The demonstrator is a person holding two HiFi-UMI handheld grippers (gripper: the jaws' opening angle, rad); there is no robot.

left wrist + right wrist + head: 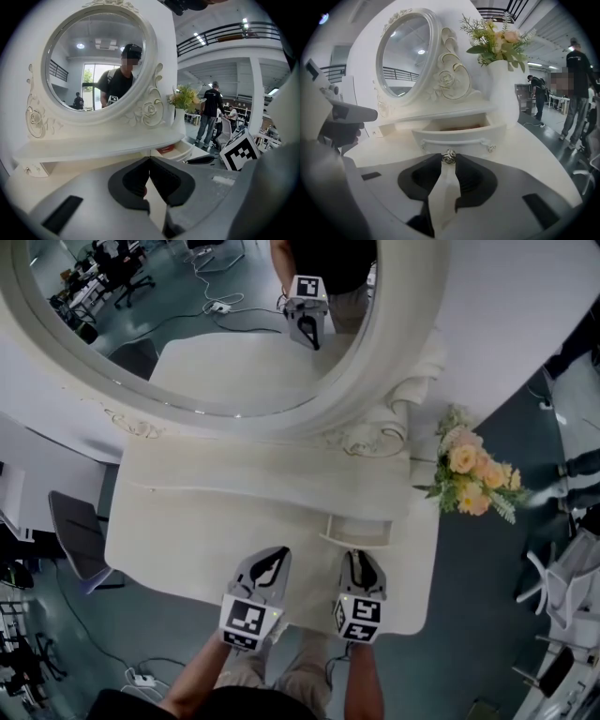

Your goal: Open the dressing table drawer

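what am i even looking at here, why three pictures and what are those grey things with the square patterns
There is no robot here: a person holds a two-jaw gripper in each hand, and the patterned cubes are part of those grippers. The head view comes from a camera on the person's head, looking down. The other two cameras ride on the grippers and look along their jaws. Below is a white dressing table with a round mirror and flowers. Its small drawer stands pulled out. The right gripper is closed on the drawer knob. The left gripper is shut and holds nothing.
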